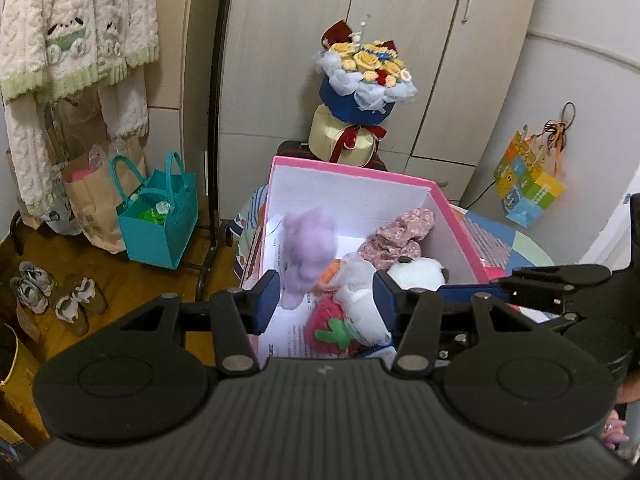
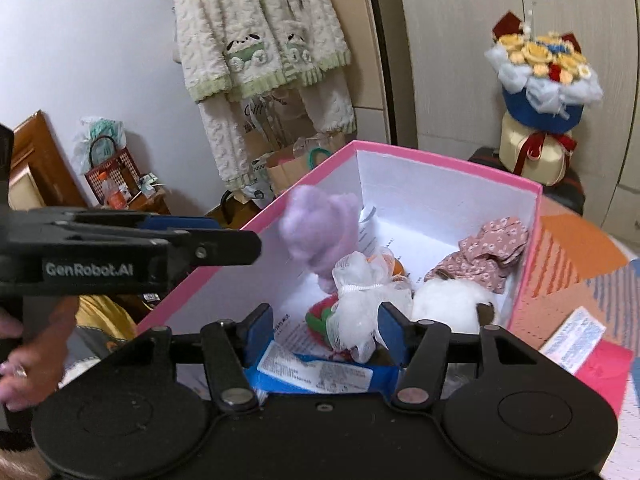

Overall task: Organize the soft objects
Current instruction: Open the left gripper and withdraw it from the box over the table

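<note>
A pink box (image 1: 352, 170) with white inner walls stands open on a patterned cloth. Inside lie a white net pouf (image 1: 360, 288), a red strawberry plush (image 1: 328, 328), a white plush (image 1: 416, 274), a floral pink cloth (image 1: 400, 236) and a blue packet (image 2: 316, 376). A purple plush (image 1: 308, 246) (image 2: 320, 220) shows blurred by the box's left wall; whether it rests I cannot tell. My left gripper (image 1: 326, 292) (image 2: 240, 242) hovers open over the box, just short of the purple plush. My right gripper (image 2: 325, 326) is open above the box's near end, gripping nothing.
A flower bouquet (image 1: 364, 80) stands behind the box against the wardrobe (image 1: 400, 20). On the floor to the left are a teal bag (image 1: 160, 220), paper bags and shoes (image 1: 60, 296), under hanging knitwear (image 1: 76, 32). A person's hand (image 2: 28, 360) holds the left gripper.
</note>
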The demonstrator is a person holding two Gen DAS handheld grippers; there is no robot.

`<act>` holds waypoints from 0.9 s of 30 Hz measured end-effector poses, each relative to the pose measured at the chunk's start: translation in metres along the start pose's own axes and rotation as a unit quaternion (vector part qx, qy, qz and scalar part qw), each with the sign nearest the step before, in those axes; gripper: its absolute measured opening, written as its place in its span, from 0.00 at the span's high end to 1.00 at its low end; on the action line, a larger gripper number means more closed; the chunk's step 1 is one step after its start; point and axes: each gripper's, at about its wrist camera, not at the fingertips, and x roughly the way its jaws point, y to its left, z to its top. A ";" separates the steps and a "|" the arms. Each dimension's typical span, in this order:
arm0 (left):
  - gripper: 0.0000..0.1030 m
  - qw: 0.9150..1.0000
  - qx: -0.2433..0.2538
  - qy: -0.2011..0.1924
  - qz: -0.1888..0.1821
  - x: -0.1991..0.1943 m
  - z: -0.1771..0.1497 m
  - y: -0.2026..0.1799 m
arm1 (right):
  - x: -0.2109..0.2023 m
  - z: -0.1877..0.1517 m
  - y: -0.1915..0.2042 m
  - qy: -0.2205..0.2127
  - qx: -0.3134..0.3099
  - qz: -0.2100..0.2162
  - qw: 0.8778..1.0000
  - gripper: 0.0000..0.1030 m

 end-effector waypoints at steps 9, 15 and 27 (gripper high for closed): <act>0.51 0.999 0.037 -0.018 -0.019 -0.047 -0.009 -0.018 | -0.050 -0.006 0.018 -0.037 -0.034 -0.022 0.998 0.39; 0.49 0.997 0.061 -0.022 -0.037 -0.076 -0.015 -0.035 | -0.083 -0.012 0.025 -0.054 -0.045 -0.035 0.997 0.38; 0.47 0.993 0.099 -0.020 -0.068 -0.106 -0.032 -0.074 | -0.154 -0.039 0.020 -0.090 -0.043 -0.056 0.993 0.38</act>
